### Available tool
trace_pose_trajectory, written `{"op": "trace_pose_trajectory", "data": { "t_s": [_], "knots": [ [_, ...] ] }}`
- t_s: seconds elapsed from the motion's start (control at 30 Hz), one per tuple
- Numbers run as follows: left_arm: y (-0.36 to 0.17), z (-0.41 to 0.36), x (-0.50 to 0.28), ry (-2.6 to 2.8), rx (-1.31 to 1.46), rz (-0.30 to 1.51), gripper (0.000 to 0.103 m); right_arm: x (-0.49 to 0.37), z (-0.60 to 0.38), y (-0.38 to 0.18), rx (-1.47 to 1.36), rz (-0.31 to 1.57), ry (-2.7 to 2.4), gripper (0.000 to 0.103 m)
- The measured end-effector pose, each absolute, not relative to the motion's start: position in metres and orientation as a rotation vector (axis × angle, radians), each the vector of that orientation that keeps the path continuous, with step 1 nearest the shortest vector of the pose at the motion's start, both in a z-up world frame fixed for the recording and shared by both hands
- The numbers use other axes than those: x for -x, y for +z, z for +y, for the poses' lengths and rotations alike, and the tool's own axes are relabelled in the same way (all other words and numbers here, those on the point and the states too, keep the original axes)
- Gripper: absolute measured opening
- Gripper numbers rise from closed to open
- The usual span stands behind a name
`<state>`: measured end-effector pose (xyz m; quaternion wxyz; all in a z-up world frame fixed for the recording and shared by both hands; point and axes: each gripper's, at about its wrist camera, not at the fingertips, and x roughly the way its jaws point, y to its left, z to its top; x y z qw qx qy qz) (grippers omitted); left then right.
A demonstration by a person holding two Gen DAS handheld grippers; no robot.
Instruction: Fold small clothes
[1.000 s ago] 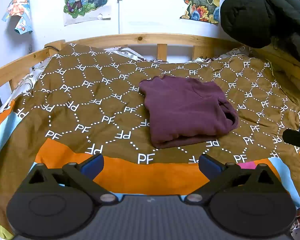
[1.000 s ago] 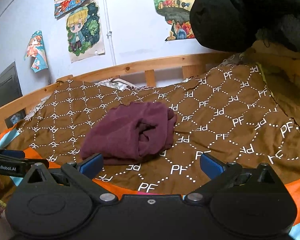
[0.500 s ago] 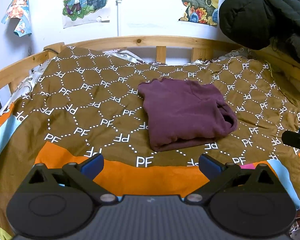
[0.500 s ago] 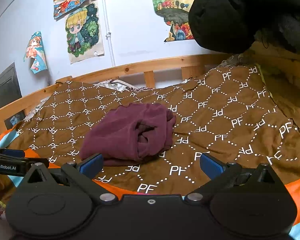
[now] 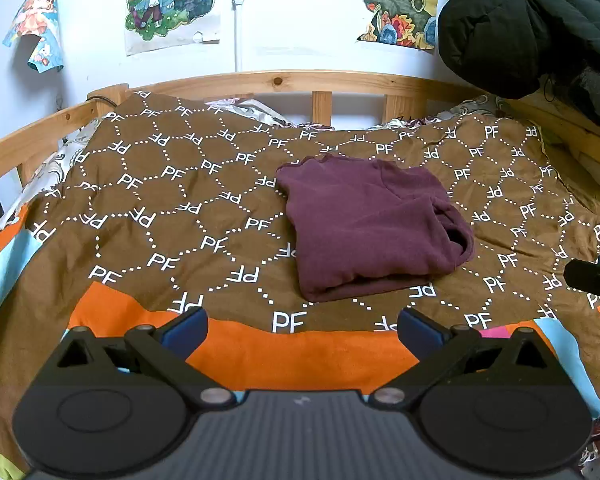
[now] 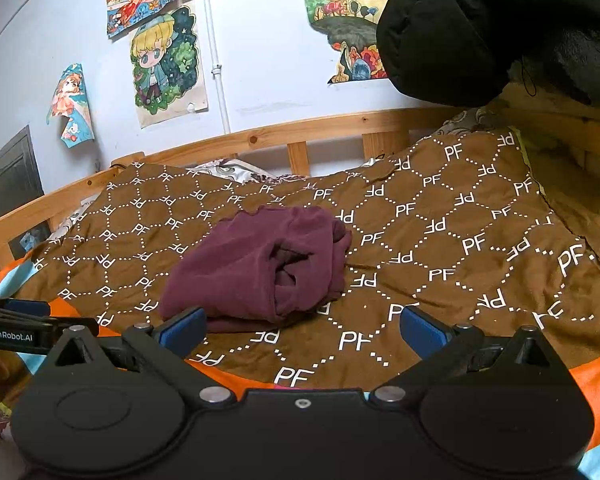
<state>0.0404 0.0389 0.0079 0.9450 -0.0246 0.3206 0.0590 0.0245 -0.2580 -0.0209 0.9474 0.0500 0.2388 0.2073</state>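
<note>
Left claw point(image 5: 302, 326): mine, spread wide, holds nothing, low over the orange edge of the bed cover point(image 5: 148, 200).
Garment point(image 5: 368, 228): maroon, folded, in the middle of the cover; long axis goes near-left to far-right, open layered end to the right.
Right claw point(image 6: 300, 326): wide, holds nothing, just before the garment.
Change: garment lies as before; both claws hardly moved.
Writing: "PF" over the cover; "GenRobot.AI" on my left claw, seen from right.

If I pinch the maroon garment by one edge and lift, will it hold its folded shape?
Probably not. The maroon garment looks soft and limp, its layers bulging loosely at the open right side, so they would likely sag apart. It seems light, so lifting should be easy. Pushed across the brown blanket, it may bunch rather than slide.
</note>
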Motion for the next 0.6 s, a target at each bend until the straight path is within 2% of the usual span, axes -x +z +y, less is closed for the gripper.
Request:
{"op": "trace_pose_trajectory", "data": {
  "t_s": [0.6],
  "knots": [
    [0.0078, 0.0372, -0.0431, 0.137, 0.061, 0.679, 0.103, -0.0233, -0.2574, -0.0197, -0.105, 0.483, 0.419, 0.102]
  ]
}}
